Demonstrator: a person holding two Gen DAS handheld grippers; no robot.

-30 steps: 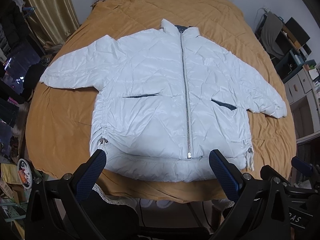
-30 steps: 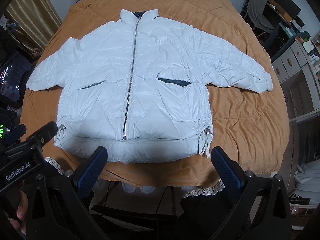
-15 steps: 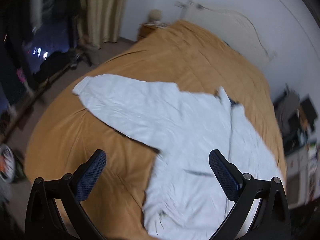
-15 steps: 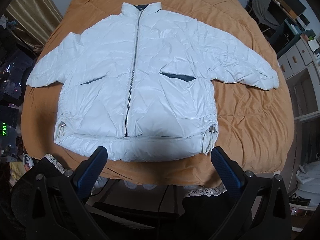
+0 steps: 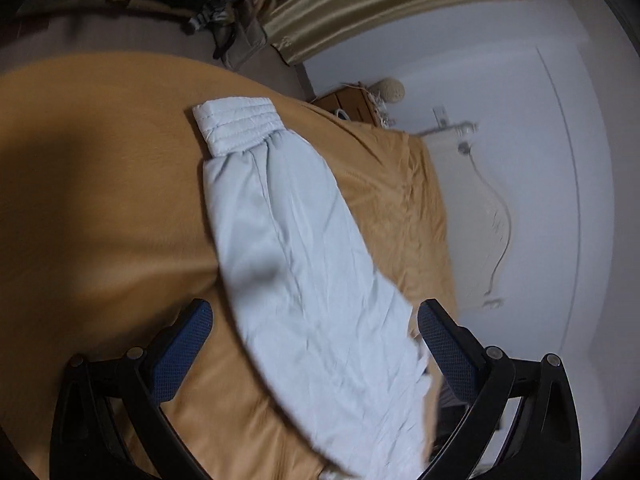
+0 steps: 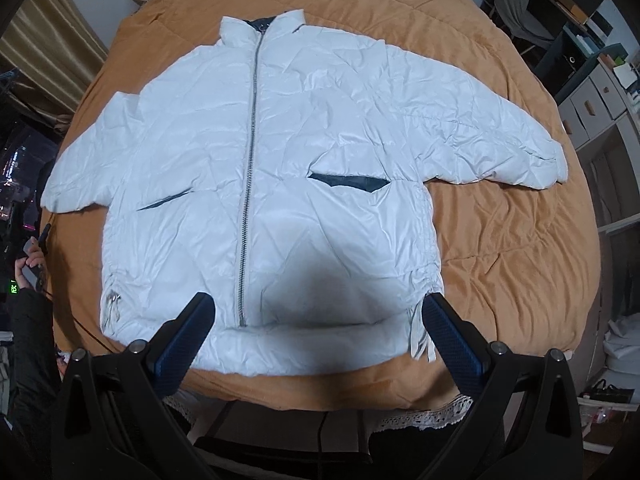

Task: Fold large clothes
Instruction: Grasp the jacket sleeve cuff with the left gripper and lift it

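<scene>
One white jacket (image 6: 280,168), two sleeves

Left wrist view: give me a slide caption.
Open left gripper hovers over the white jacket's sleeve, cuff flat on the orange bedspread.

My left gripper (image 5: 312,344) has two black angular arms, each tipped with a blue, finely dimpled pad (image 5: 182,350), and round silver screws sit at the pivots. My right gripper (image 6: 316,344) is built the same (same blue pads, same silver screws). At the left edge of the right wrist view, my hand (image 6: 30,260) shows above a dark sleeve (image 6: 28,340).
</scene>
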